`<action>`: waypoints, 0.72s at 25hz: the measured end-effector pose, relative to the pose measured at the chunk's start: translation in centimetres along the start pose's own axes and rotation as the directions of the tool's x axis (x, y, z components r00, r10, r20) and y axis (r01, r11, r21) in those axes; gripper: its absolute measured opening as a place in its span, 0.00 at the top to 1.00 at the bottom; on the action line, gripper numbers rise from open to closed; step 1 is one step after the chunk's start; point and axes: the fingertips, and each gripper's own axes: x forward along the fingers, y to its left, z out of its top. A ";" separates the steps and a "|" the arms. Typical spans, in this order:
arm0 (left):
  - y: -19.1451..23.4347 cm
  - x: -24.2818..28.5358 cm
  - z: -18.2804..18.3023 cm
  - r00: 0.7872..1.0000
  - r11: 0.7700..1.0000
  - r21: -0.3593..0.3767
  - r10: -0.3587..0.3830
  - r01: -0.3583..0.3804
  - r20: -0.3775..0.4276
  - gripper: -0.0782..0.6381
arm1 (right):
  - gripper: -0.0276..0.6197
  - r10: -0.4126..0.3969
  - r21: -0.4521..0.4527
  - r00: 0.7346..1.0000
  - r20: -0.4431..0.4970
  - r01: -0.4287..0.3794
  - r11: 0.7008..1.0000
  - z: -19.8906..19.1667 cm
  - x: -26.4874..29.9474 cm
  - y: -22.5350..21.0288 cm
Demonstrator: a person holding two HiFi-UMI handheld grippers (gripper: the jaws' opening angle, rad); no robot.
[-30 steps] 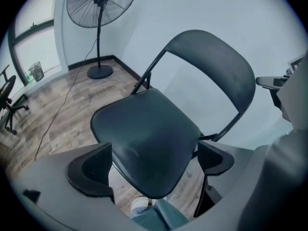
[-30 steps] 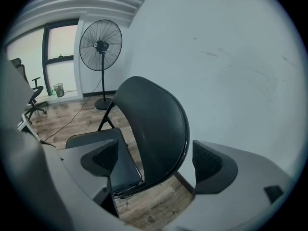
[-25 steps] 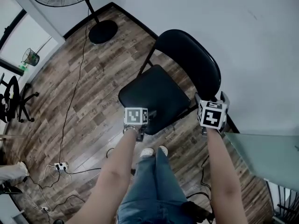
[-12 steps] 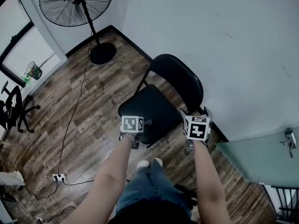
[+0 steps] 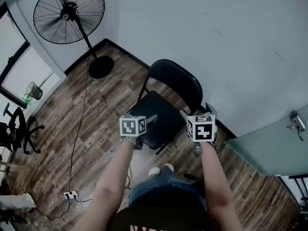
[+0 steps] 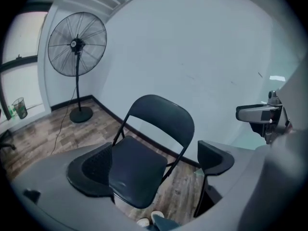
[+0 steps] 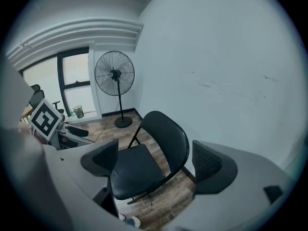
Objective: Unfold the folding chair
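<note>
Wood-plank floor [image 5: 96, 105], white wall [image 5: 216, 42] behind. Folding chair [image 5: 163, 105] stands open beside wall, seat down flat, backrest upright, directly ahead of both grippers. Left gripper [image 6: 153, 163]: jaws wide apart, nothing held, clear of chair. Right gripper [image 7: 156, 163]: likewise wide apart, empty. Judgement: unfolding looks complete; next move calls only for check that seat sits fully down. Chair legs mostly hidden under seat; hinge state, foot contact not discernible. Pedestal fan [image 5: 69, 14] well apart.

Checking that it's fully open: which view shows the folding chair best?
The left gripper view: the folding chair looms largest there, seat down and backrest upright, though a jaw overlaps the seat's edge. The right gripper view shows it smaller. The head view looks steeply down, hiding most of the legs.
</note>
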 end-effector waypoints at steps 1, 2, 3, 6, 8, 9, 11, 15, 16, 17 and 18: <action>-0.3 -0.5 0.7 1.000 1.000 0.030 -0.004 0.003 0.016 0.16 | 0.24 0.005 0.006 1.000 0.026 -0.006 1.000 0.6 -0.6 0.0; -0.5 -1.0 1.5 0.999 0.998 0.060 -0.006 0.004 0.038 0.16 | 0.24 0.016 0.014 0.998 0.054 -0.017 1.000 1.2 -1.3 0.0; -0.8 -1.6 2.4 0.998 0.996 0.087 -0.007 0.002 0.066 0.16 | 0.24 0.030 0.019 0.996 0.082 -0.031 0.999 1.8 -1.9 0.1; -1.7 -3.8 5.5 0.987 0.988 0.156 -0.021 -0.004 0.159 0.16 | 0.24 0.055 -0.004 0.985 0.164 -0.056 0.998 3.6 -4.0 0.0; -3.0 -5.3 7.4 0.975 0.976 0.216 -0.060 0.013 0.213 0.16 | 0.24 0.052 -0.019 0.971 0.233 -0.049 0.999 4.8 -5.6 -0.2; -3.9 -6.1 8.3 0.967 0.968 0.249 -0.088 0.027 0.238 0.16 | 0.24 0.055 -0.025 0.962 0.269 -0.050 0.998 5.5 -6.4 -0.3; -5.2 -7.7 10.0 0.948 0.952 0.304 -0.130 0.037 0.290 0.16 | 0.25 0.068 -0.039 0.942 0.330 -0.058 0.998 6.8 -7.9 -0.3; -7.0 -10.9 13.3 0.905 0.932 0.363 -0.160 0.007 0.394 0.16 | 0.28 0.069 -0.057 0.909 0.412 -0.050 0.997 9.1 -10.2 -0.3; -7.3 -11.7 14.1 0.893 0.926 0.377 -0.162 -0.010 0.421 0.16 | 0.29 0.067 -0.066 0.899 0.432 -0.042 0.997 9.8 -10.8 -0.3; -7.6 -12.5 15.0 0.880 0.920 0.392 -0.162 -0.030 0.446 0.17 | 0.31 0.064 -0.079 0.889 0.453 -0.032 0.996 10.5 -11.4 -0.2; -7.9 -13.4 15.7 0.868 0.912 0.407 -0.161 -0.051 0.471 0.18 | 0.32 0.061 -0.093 0.879 0.474 -0.018 0.995 11.2 -12.0 -0.2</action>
